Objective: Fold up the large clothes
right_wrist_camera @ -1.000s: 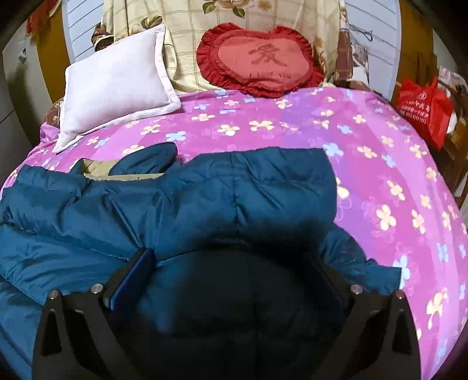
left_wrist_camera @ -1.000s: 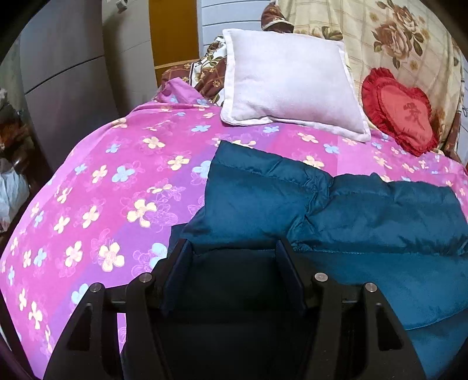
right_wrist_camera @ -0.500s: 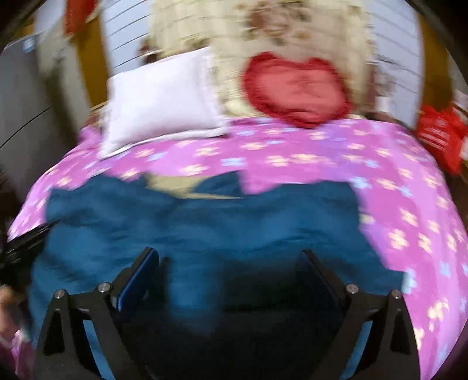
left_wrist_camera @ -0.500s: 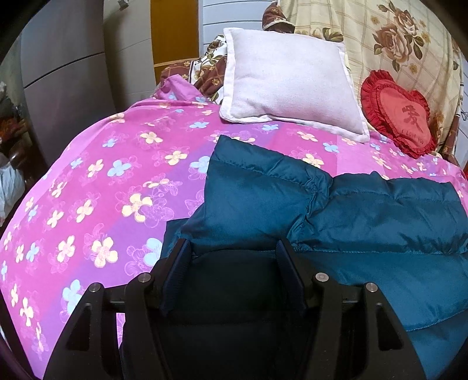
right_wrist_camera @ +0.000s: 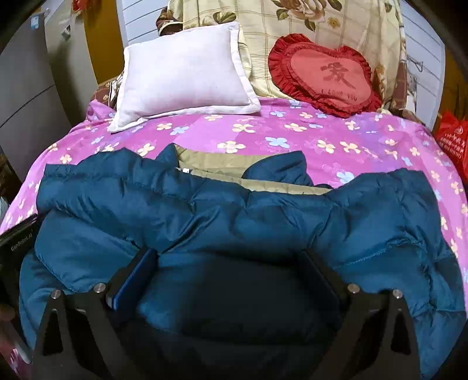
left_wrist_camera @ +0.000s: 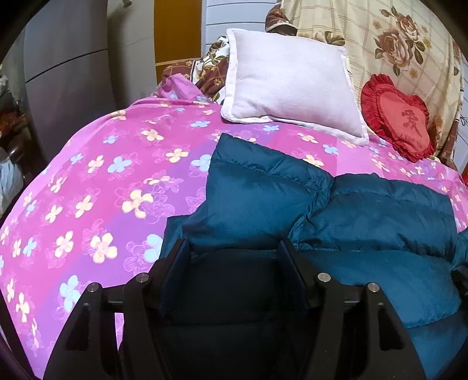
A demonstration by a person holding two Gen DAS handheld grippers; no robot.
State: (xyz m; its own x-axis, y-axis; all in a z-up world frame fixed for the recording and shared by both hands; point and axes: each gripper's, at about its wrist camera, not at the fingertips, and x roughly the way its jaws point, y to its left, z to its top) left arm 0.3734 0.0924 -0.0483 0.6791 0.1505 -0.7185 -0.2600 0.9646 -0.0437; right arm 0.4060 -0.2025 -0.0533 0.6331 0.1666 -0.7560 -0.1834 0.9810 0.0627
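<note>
A large teal puffer jacket (left_wrist_camera: 365, 216) lies across the pink flowered bed cover (left_wrist_camera: 96, 187). In the right wrist view the jacket (right_wrist_camera: 234, 216) spreads wide, both sleeves folded over its body, and its beige lining (right_wrist_camera: 222, 166) shows at the collar. My left gripper (left_wrist_camera: 234, 248) is open with jacket fabric lying between its fingers near the jacket's left edge. My right gripper (right_wrist_camera: 231, 257) is open over the middle of the jacket, with padded fabric bulging between its fingers. The left gripper's body shows at the left edge of the right wrist view (right_wrist_camera: 17, 242).
A white pillow (right_wrist_camera: 184, 70) and a red heart cushion (right_wrist_camera: 324, 73) lean at the head of the bed against a floral blanket (right_wrist_camera: 307, 20). A red bag (right_wrist_camera: 453, 140) hangs at the right. A grey cabinet (left_wrist_camera: 67, 79) stands left of the bed.
My right gripper has swung left from the jacket's right side to its middle, so the collar and both shoulders show. My left gripper has barely moved.
</note>
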